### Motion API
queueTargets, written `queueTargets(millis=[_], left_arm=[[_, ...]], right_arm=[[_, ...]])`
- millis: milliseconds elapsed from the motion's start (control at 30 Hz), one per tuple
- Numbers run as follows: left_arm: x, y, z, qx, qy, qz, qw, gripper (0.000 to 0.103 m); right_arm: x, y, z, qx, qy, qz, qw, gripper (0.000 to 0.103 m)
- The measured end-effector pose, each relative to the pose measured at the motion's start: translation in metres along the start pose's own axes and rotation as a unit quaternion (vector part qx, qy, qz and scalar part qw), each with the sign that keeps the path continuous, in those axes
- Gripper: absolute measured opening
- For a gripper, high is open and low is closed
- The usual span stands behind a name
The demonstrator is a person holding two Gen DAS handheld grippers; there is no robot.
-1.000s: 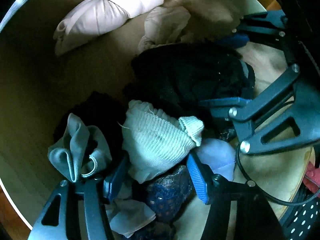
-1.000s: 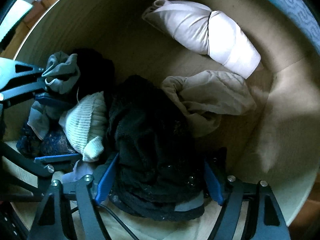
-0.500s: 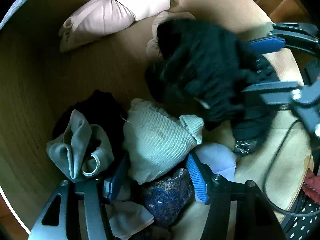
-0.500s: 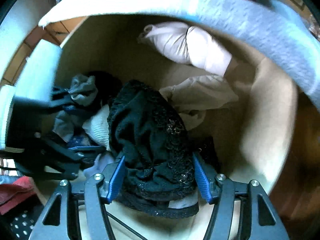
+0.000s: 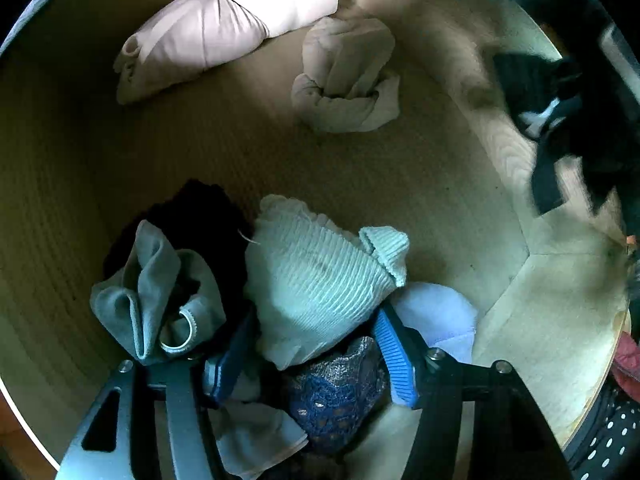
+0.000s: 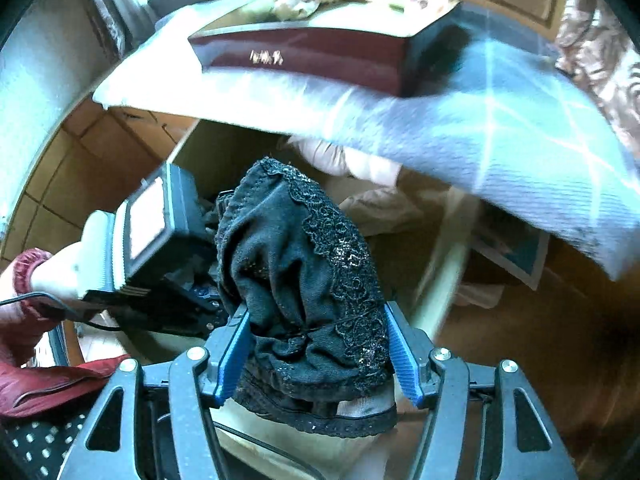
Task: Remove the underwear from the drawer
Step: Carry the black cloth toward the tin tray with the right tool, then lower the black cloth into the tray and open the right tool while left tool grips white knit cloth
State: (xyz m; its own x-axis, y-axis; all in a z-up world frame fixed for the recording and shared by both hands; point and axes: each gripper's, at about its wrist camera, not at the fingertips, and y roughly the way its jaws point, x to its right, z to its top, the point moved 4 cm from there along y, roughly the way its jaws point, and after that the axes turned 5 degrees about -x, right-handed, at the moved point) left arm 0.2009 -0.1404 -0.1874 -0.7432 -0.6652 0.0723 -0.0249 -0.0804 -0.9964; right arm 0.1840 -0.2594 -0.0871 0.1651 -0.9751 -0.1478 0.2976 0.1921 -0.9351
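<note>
The right gripper [image 6: 316,348] has its blue fingers [image 6: 234,354] clenched on the black lace-trimmed underwear [image 6: 304,280], bunched between them above the pale wooden drawer [image 5: 560,292]. The left gripper [image 5: 312,348] points down into the drawer, its fingers [image 5: 394,356] set either side of a pale ribbed knit garment [image 5: 316,284]; I cannot tell whether they press it. A pink rolled bundle [image 5: 224,28] lies well apart.

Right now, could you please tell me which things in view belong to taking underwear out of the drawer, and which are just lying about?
Part of the job:
- black lace underwear, clamped in the right hand-held gripper
- drawer
- ribbed pale garment, between the left hand-held gripper pads

Lying about:
- dark red box
- pale blue cloth
</note>
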Motion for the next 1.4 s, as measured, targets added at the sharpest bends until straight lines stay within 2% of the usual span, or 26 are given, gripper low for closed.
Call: queueTargets(millis=[233, 433, 633, 867, 1000, 1400], left_arm=[[0.004, 0.001, 0.005, -0.005, 0.002, 0.004, 1.0000, 0.062], [0.005, 0.002, 0.006, -0.005, 0.002, 0.005, 1.0000, 0.062], [0.005, 0.003, 0.006, -0.005, 0.000, 0.003, 1.0000, 0.062], [0.003, 0.004, 0.007, -0.004, -0.005, 0.002, 1.0000, 0.064], [-0.001, 0.004, 0.006, -0.005, -0.005, 0.000, 1.0000, 0.064], [-0.005, 0.004, 0.007, -0.005, -0.009, -0.003, 0.9999, 0.064]], right_arm=[[0.021, -0.060, 0.017, 0.025, 0.029, 0.014, 0.999, 0.064], [0.035, -0.120, 0.082, 0.080, 0.040, 0.016, 0.996, 0.064], [0.046, -0.139, 0.166, 0.124, 0.062, 0.025, 0.990, 0.064], [0.057, -0.109, 0.261, 0.125, 0.112, 0.049, 0.985, 0.064], [0.058, -0.084, 0.301, 0.115, 0.130, 0.048, 0.984, 0.064], [0.072, 0.002, 0.363, 0.077, 0.205, 0.067, 0.973, 0.064]])
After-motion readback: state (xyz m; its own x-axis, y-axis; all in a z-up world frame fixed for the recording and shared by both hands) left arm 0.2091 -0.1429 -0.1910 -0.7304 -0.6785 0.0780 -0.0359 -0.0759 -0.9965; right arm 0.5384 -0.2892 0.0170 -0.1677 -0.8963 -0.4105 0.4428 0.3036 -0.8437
